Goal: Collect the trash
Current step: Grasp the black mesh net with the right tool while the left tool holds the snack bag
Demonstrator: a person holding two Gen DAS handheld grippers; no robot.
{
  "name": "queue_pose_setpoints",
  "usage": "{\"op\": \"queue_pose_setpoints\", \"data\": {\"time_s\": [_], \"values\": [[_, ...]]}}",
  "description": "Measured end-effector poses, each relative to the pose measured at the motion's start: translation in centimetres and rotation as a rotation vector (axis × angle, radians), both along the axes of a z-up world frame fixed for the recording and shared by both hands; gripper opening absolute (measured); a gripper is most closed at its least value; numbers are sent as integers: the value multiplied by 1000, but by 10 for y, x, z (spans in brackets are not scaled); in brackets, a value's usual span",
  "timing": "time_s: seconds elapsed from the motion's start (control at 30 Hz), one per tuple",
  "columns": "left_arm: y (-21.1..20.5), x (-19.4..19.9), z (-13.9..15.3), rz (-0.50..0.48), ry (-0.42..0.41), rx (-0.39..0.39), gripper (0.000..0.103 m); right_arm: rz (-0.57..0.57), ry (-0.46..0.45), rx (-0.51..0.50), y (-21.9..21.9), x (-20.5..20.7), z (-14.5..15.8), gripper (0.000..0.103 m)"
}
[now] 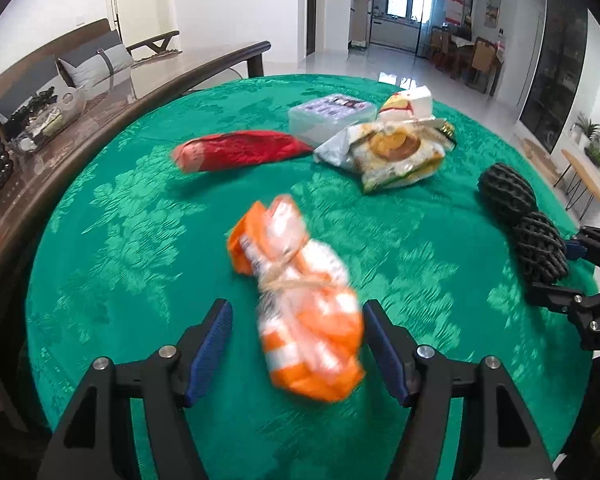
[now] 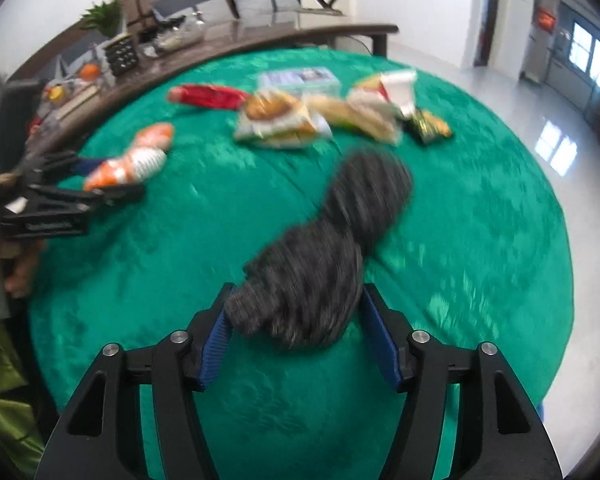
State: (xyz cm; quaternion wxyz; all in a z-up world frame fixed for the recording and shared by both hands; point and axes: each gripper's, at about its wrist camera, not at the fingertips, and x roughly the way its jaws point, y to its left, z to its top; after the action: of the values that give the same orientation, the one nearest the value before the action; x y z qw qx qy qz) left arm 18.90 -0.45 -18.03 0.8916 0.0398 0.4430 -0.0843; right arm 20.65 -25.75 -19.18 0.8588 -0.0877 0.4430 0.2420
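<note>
An orange and white wrapper (image 1: 300,312), tied round the middle with string, lies on the green tablecloth (image 1: 140,240) between the fingers of my left gripper (image 1: 298,308). The right pad touches it, while cloth shows between it and the left pad, so this gripper is open. A black foam net (image 2: 320,264) sits between the pads of my right gripper (image 2: 298,292), and both pads rest against its near end. The left wrist view shows that net (image 1: 520,216) and the right gripper (image 1: 556,264) at the table's right edge. The right wrist view is blurred.
At the back of the cloth lie a red wrapper (image 1: 240,150), a snack bag (image 1: 396,152), a pale blue tissue pack (image 1: 328,114) and a white and red carton (image 1: 412,102). A dark wooden table (image 1: 80,120) with clutter borders the left side. A hand (image 2: 20,276) holds the left gripper (image 2: 108,178).
</note>
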Motion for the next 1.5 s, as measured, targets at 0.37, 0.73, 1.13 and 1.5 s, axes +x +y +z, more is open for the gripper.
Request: {"op": "queue_pose_setpoints", "data": {"time_s": [0.37, 0.73, 1.13, 1.5], "values": [[23, -19, -4, -6, 44, -9, 69, 27, -56, -34, 6, -14, -8, 94], [30, -6, 7, 25, 37, -157, 69, -41, -36, 242, -20, -9, 21, 98], [7, 18, -1, 24, 18, -85, 69, -197, 21, 272, -14, 33, 18, 77], [12, 19, -1, 49, 8, -73, 57, -234, 36, 215, -20, 38, 12, 60]]}}
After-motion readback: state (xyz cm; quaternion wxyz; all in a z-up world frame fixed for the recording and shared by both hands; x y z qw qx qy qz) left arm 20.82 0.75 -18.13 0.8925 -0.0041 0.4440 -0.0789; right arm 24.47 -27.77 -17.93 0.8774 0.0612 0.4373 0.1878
